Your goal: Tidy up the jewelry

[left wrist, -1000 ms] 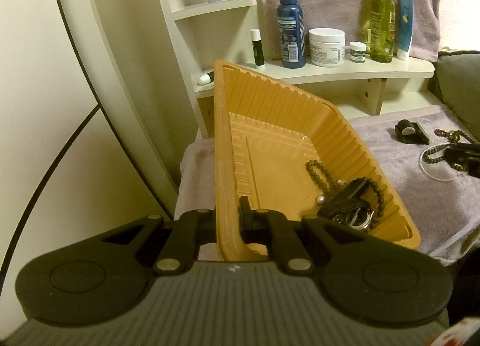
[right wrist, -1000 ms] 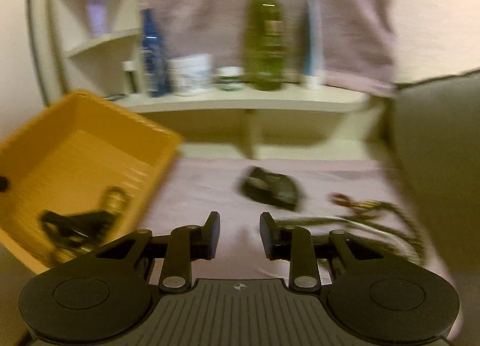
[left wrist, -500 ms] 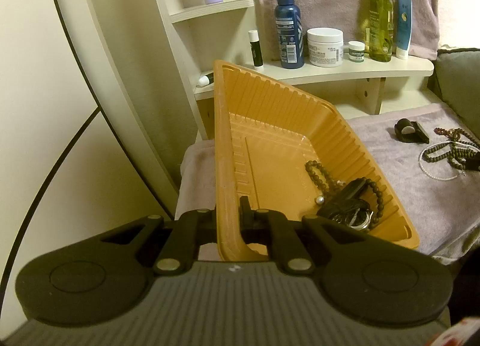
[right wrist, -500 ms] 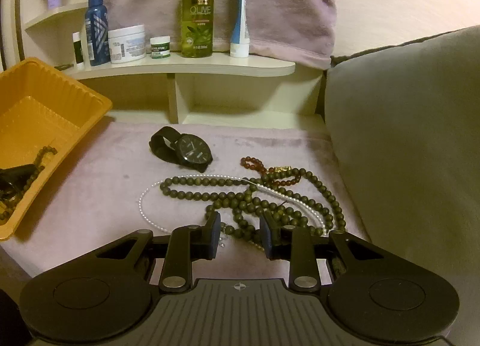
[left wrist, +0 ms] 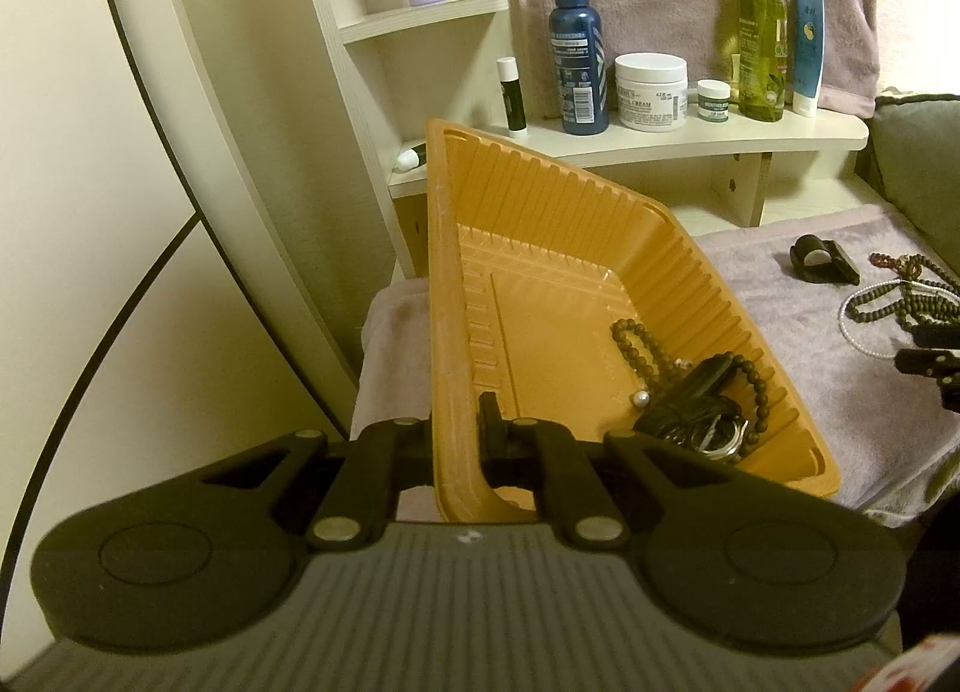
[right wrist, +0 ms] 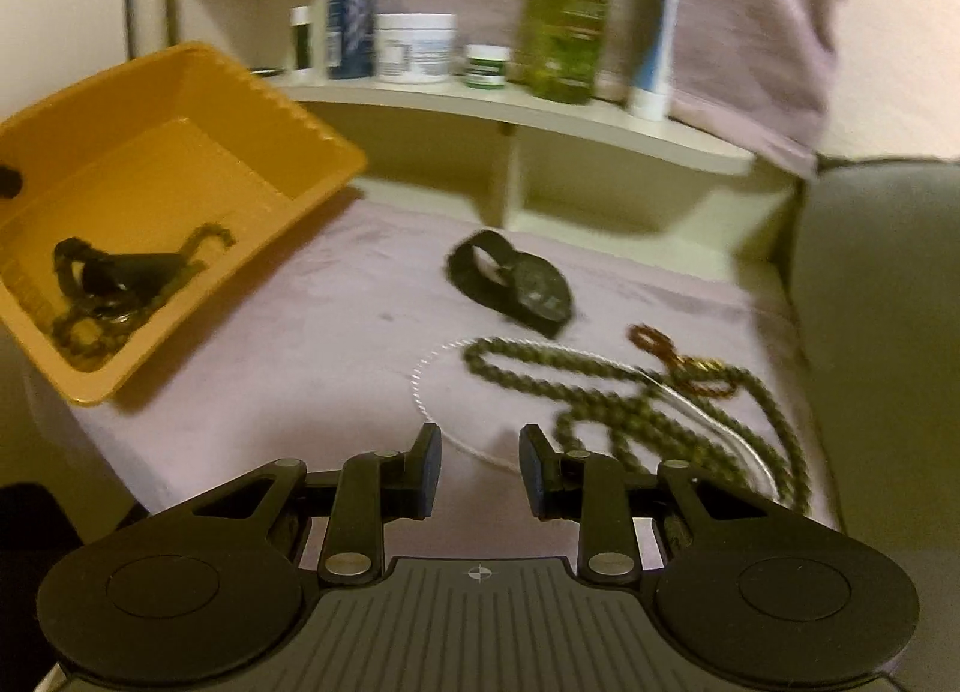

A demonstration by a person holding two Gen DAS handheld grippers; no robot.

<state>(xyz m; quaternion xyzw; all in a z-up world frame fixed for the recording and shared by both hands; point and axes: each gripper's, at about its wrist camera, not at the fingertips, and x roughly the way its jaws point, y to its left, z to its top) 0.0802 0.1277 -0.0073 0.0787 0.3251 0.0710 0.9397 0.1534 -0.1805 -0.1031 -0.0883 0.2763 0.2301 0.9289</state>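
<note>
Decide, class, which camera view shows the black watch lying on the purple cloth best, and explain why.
The right wrist view: the black watch lies near the middle, face and strap loop both visible, though slightly blurred. The left wrist view shows it sharp but small, far off near the right edge on the purple cloth.

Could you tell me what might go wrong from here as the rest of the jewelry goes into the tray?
1. The left gripper pinches only the rim of the tilted orange tray; if it slips, the watch and beads inside could spill.
2. The green bead necklace, the pearl strand and the amber bracelet lie tangled, so the open right gripper may drag several at once.
3. The thin pearl strand could slip from the pads.
</note>
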